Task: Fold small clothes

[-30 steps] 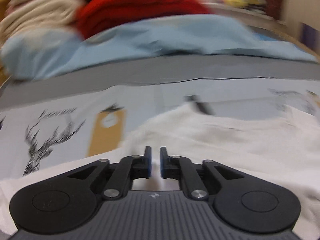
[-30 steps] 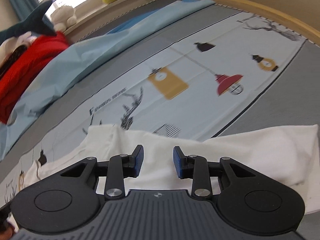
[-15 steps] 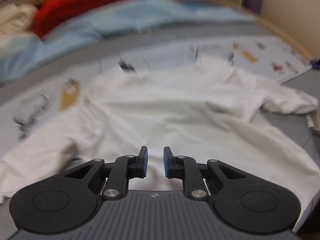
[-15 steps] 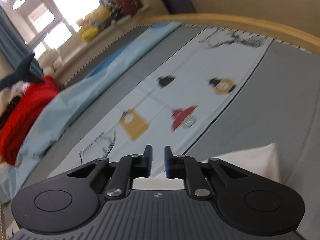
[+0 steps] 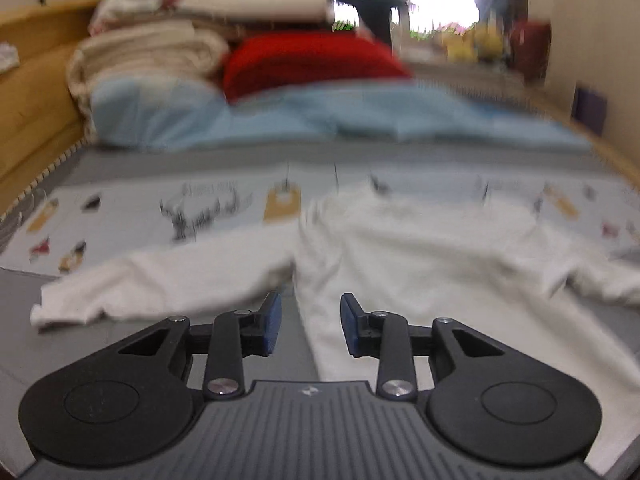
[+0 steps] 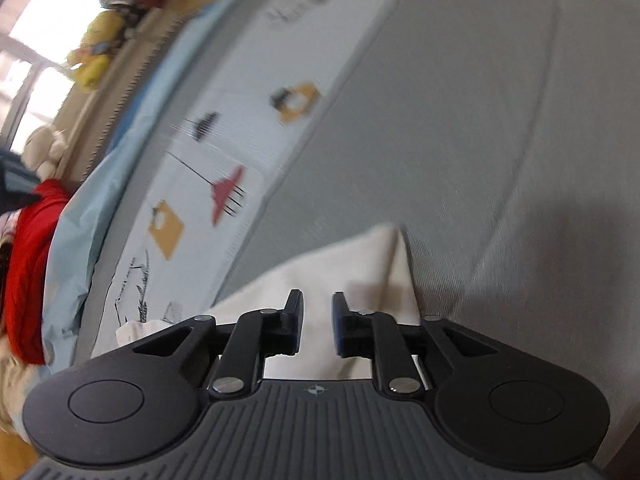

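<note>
nearest in the left wrist view, the left gripper [image 5: 310, 322] hovers over the near hem of the white top [image 5: 420, 256], jaws apart and just been opening, nothing pinched between them. the right gripper [image 6: 317, 322] has its jaws a little apart, also just been opening, above a sleeve end [image 6: 360, 264] without clamping it. the spreading step looks done; next calls for pinching a sleeve or side edge and carrying it inward. the top lies flat on the grey bedsheet [image 5: 240, 160], collar pointing far, hem near, sleeves stretched left and right, so its widest line runs across. beyond lie a pale blue cloth [image 5: 320, 120] and a red bundle [image 5: 312, 60].
</note>
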`<state>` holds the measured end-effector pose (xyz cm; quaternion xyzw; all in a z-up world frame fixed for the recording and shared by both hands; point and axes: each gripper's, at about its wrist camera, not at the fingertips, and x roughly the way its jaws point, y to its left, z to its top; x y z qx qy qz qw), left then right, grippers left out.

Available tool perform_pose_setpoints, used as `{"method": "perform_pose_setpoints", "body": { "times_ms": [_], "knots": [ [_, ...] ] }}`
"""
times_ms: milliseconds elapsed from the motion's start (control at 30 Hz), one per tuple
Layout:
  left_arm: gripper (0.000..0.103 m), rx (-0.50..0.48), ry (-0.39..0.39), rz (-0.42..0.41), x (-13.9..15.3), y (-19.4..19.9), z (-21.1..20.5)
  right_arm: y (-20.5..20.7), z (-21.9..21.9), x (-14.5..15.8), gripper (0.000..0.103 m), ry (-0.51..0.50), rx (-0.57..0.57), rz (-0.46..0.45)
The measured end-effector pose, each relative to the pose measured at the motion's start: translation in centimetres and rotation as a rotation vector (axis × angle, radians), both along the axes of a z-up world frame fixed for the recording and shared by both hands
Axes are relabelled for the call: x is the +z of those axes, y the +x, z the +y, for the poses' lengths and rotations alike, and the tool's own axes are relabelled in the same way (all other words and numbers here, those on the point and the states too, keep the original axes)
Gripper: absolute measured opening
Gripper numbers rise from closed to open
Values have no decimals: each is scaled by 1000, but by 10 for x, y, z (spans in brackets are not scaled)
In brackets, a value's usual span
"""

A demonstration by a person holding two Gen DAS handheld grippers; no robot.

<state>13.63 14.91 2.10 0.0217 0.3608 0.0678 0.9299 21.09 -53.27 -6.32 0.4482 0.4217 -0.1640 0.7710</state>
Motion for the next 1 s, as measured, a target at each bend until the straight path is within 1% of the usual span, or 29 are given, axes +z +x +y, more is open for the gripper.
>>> {"method": "perform_pose_setpoints", "body": {
  "times_ms": [33,67,133,200,267,367,500,567,600,633,667,733,800,867,933,1000],
  "knots": [
    [36,-23,26,9,-4,4,-4,1,0,-6,23,21,-4,8],
    [36,-51,69,5,-6,7,-10,4,1,-10,24,24,-5,24],
    [36,-87,112,5,-9,7,-17,9,5,-17,27,1,-15,58],
    [36,-106,106,13,-14,10,-20,11,4,-24,28,-10,-32,86],
    [36,-109,100,5,-16,11,-20,13,3,-31,28,-12,-62,112],
    [36,-107,102,-1,-20,10,-18,19,5,-28,30,-40,-85,109],
    [36,-110,113,7,-23,12,-16,26,8,-29,30,-66,-79,110],
    [36,-107,117,13,-24,13,-15,31,7,-29,30,-76,-72,96],
    [36,-107,117,16,-25,13,-15,34,8,-28,27,-86,-57,82],
    [36,-107,119,18,-25,14,-15,36,7,-26,13,-102,-44,66],
    [36,-109,121,22,-26,14,-15,40,7,-22,4,-126,-27,41],
    [36,-113,126,26,-27,14,-16,47,9,-13,2,-161,4,-26],
    [36,-120,130,29,-28,15,-17,50,9,1,2,-150,13,-126],
    [36,-128,135,30,-29,15,-18,48,8,25,1,-156,7,-273],
    [36,-129,139,33,-30,16,-19,41,10,58,1,-215,-22,-441],
    [36,-126,137,35,-31,17,-17,26,11,84,0,-268,-71,-602]
  ]
}}
